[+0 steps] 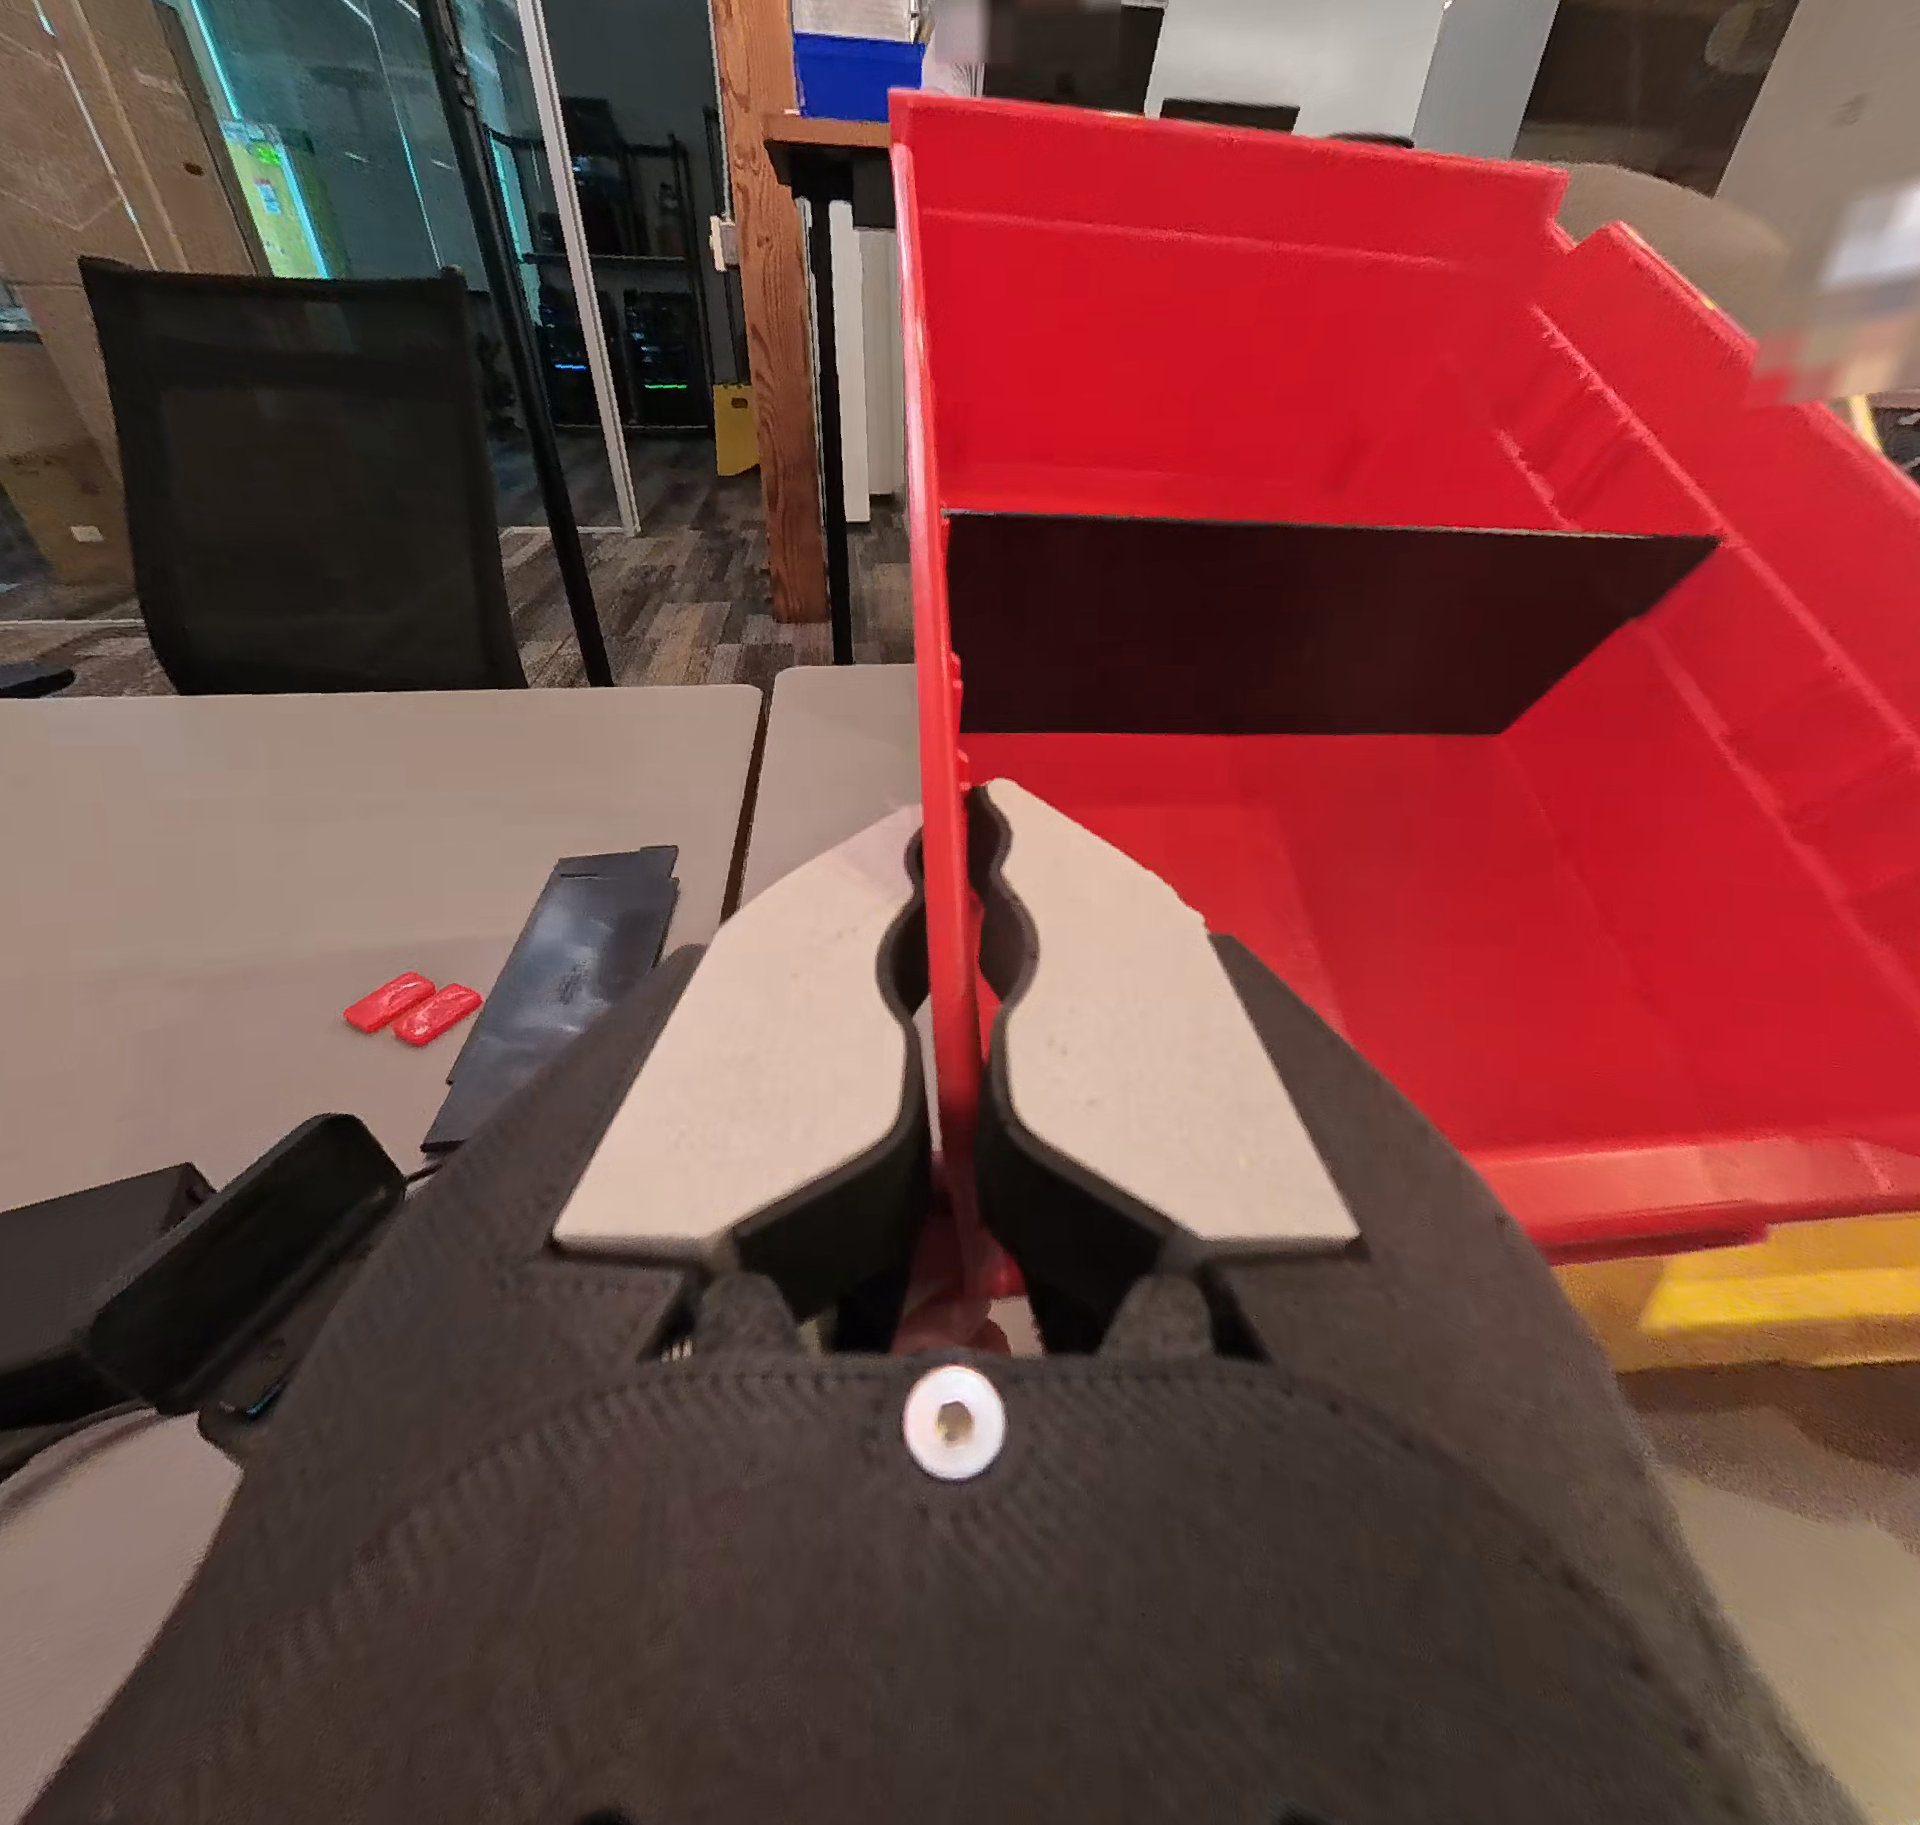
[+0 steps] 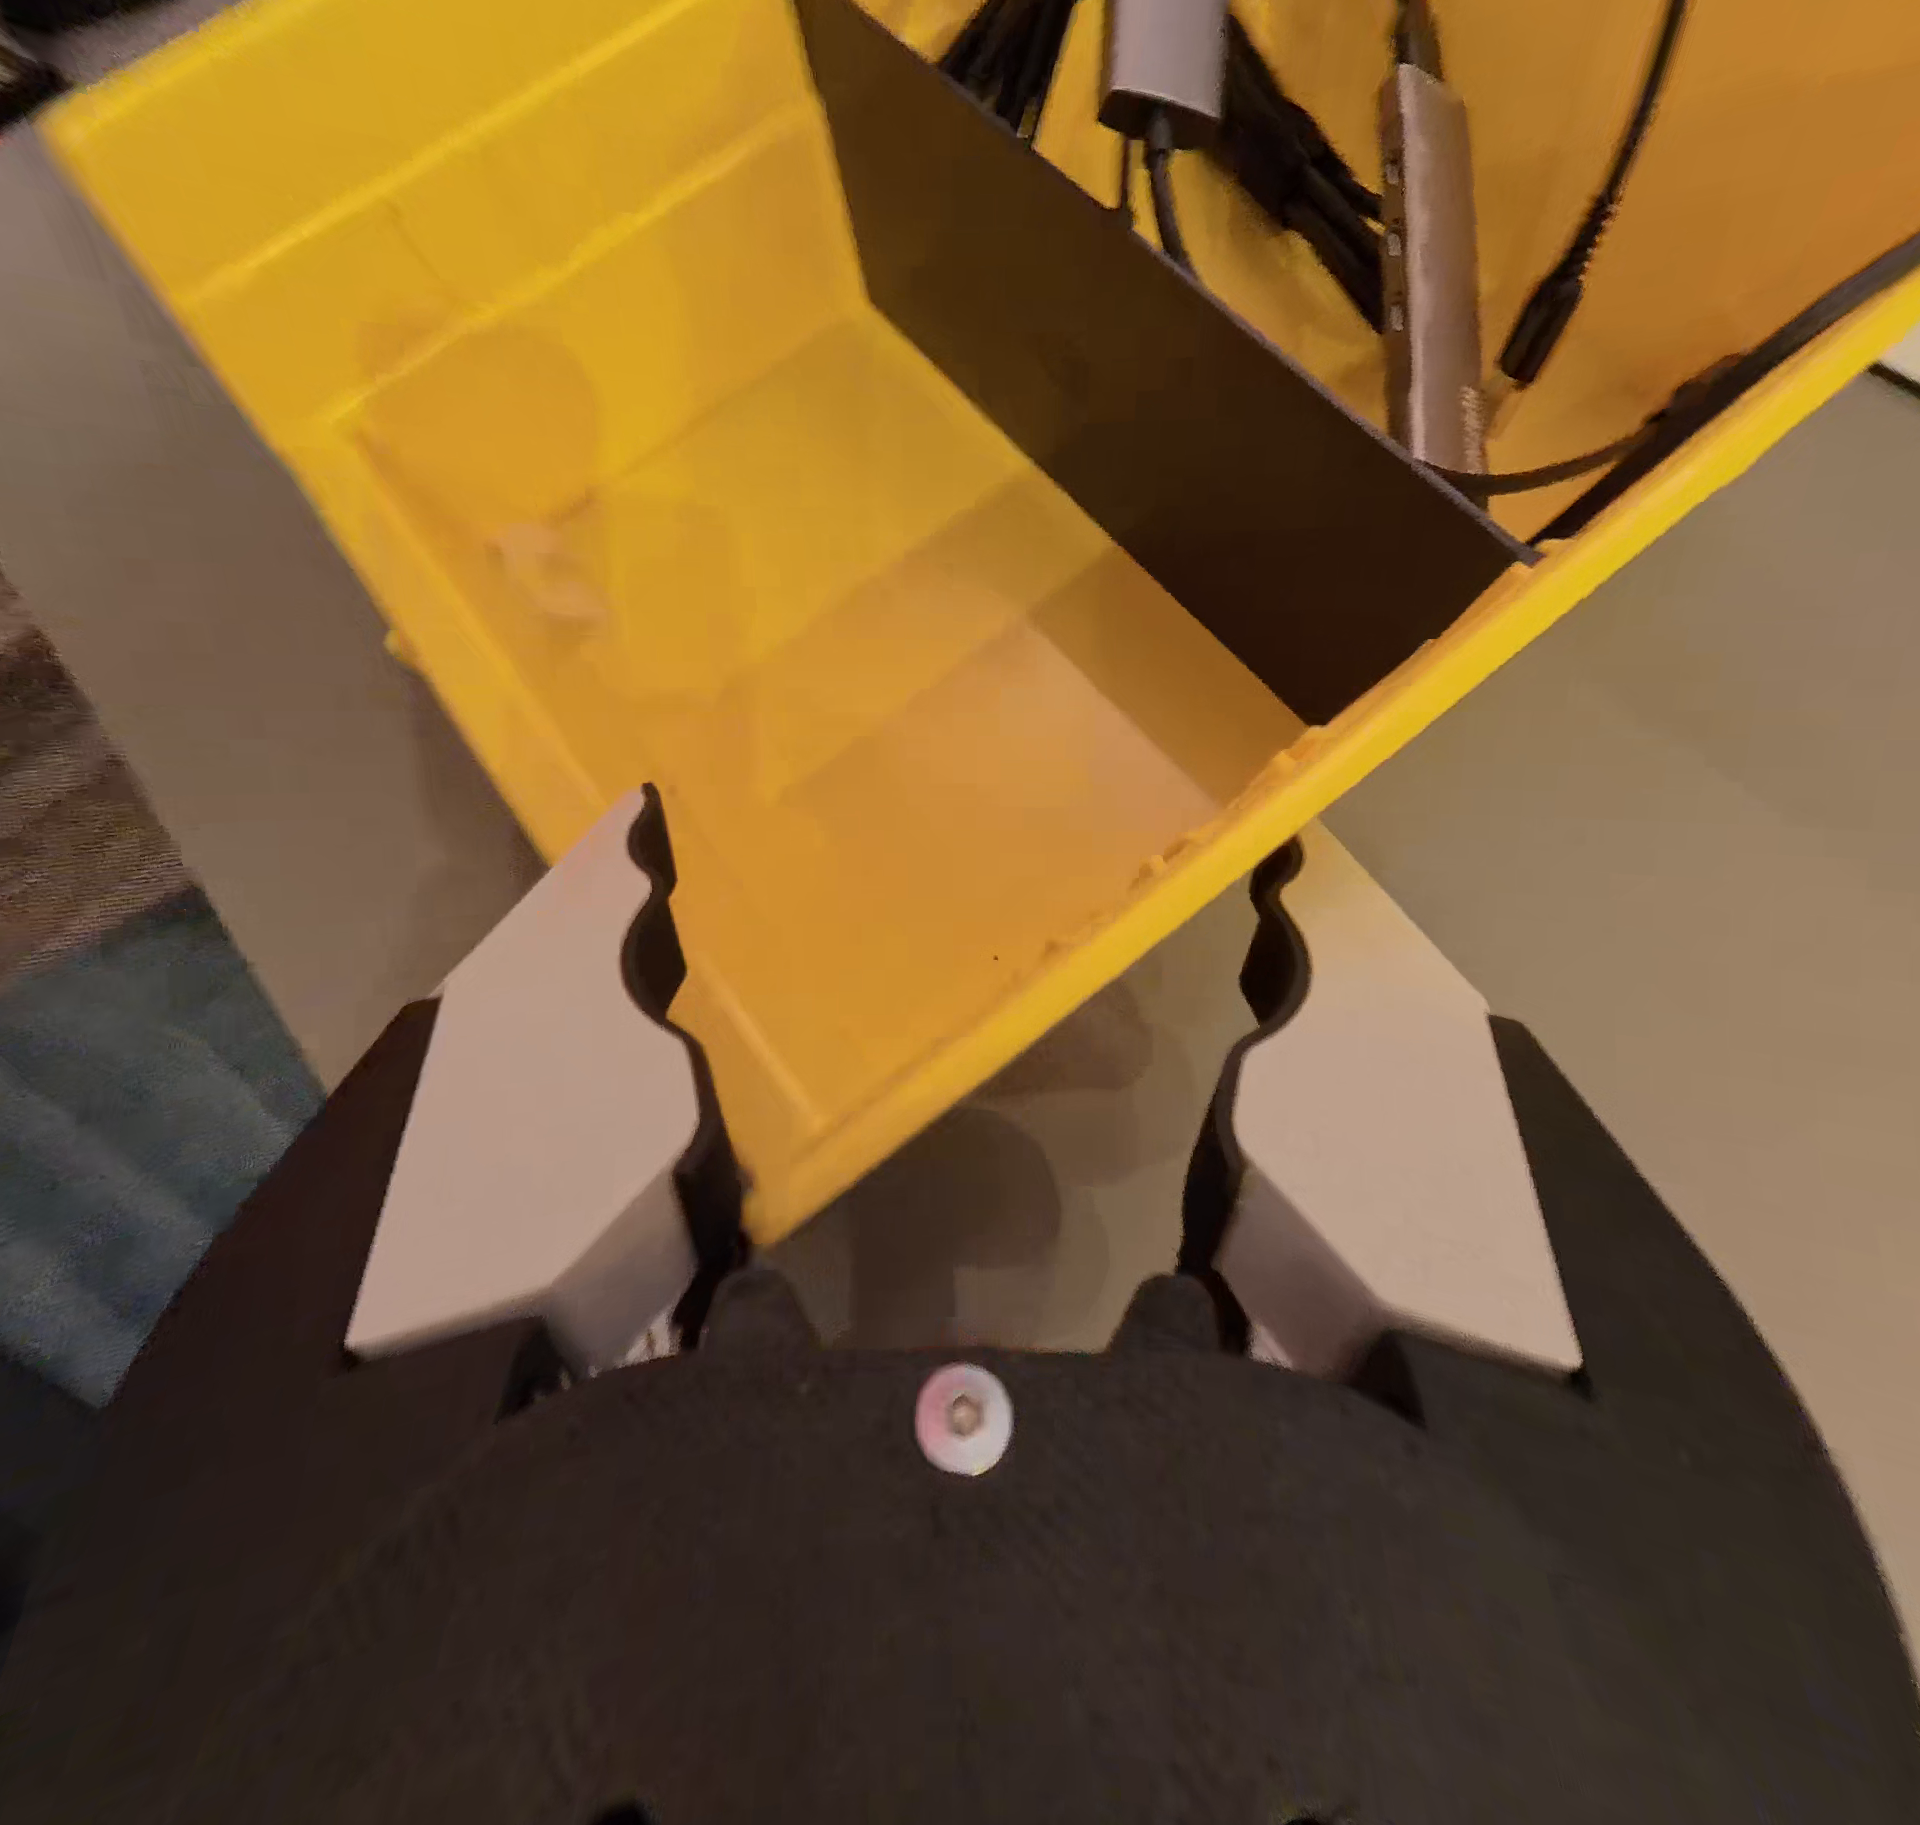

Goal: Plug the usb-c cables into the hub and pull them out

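In the left wrist view my left gripper [image 1: 948, 819] is shut on the left side wall of a red bin [image 1: 1351, 341], which is tilted up; a black divider [image 1: 1278, 622] crosses its inside. In the right wrist view my right gripper [image 2: 966, 840] is open, its fingers either side of the near corner of a yellow bin [image 2: 436, 217] without touching it. A black divider [image 2: 1143, 362] splits that bin. The near compartment holds nothing. The far one holds two grey hubs [image 2: 1164, 19] [image 2: 1434, 248] and several black cables [image 2: 1309, 165].
The bins stand on a grey table [image 1: 312, 840]. On it at the left lie two small red tabs [image 1: 410, 1008], a flat black divider plate [image 1: 561, 986] and a black case [image 1: 239, 1256]. A black mesh chair [image 1: 291, 466] stands behind. The yellow bin's edge [image 1: 1766, 1287] shows under the red one. There is about 40 cm between the tips of the two grippers. From the left gripper's tips to the black case [image 1: 239, 1256] is close to 25 cm.
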Demonstrator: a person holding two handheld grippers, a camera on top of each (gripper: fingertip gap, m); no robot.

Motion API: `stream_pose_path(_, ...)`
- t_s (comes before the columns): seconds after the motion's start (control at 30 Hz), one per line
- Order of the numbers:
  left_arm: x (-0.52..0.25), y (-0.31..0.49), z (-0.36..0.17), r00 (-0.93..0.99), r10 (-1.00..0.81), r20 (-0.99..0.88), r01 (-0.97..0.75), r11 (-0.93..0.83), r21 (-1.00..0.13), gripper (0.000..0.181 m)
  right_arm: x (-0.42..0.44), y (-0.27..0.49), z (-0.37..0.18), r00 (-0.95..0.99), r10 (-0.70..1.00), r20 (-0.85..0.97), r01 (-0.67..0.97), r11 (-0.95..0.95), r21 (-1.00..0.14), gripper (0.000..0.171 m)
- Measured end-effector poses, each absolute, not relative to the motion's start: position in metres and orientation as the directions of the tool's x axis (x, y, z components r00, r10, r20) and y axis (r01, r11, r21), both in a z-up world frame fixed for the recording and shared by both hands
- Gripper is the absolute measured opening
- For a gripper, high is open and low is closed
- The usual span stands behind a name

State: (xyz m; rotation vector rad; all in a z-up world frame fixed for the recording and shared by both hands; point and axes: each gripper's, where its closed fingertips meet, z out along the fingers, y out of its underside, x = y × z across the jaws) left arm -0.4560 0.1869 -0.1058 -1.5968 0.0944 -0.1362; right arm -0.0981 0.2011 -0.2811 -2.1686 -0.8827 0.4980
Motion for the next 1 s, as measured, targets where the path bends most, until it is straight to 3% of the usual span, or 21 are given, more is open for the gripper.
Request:
stream_pose_path(0.23, -0.454, 0.179, -0.087, 0.985, -0.163, 0.049, 0.054, 0.027, -0.998, 0.004, -0.14, 0.199, -0.257, 0.641, 0.756, -0.136, 0.383, -0.469, -0.796, 0.129)
stream_pose_path(0.4, -0.416, 0.18, -0.074, 0.972, -0.232, 0.042, 0.054, 0.044, -0.998, 0.002, -0.092, 0.197, -0.21, 0.672, 0.735, -0.087, 0.3, -0.378, -0.876, 0.123)
stream_pose_path(0.6, -0.294, 0.194, -0.076, 0.905, -0.417, 0.082, 0.087, -0.008, -0.996, 0.003, -0.058, 0.125, -0.114, 0.575, 0.812, -0.105, 0.063, -0.172, -0.983, 0.113)
stream_pose_path(0.7, -0.215, 0.199, -0.085, 0.843, -0.526, 0.11, 0.085, -0.072, -0.994, 0.003, -0.038, 0.095, -0.087, 0.616, 0.784, -0.078, -0.004, -0.096, -0.995, 0.114)
stream_pose_path(0.8, -0.142, 0.199, -0.098, 0.78, -0.615, 0.117, 0.049, -0.127, -0.991, 0.003, -0.003, 0.089, -0.09, 0.711, 0.702, -0.051, 0.008, -0.081, -0.997, 0.113)
stream_pose_path(0.87, -0.101, 0.197, -0.107, 0.764, -0.638, 0.101, 0.014, -0.14, -0.99, 0.003, 0.026, 0.087, -0.098, 0.766, 0.641, -0.048, 0.009, -0.085, -0.996, 0.122)
stream_pose_path(1.0, -0.035, 0.197, -0.128, 0.722, -0.682, 0.121, -0.017, -0.192, -0.981, 0.003, 0.087, 0.083, -0.115, 0.821, 0.559, -0.116, -0.054, -0.126, -0.991, 0.113)
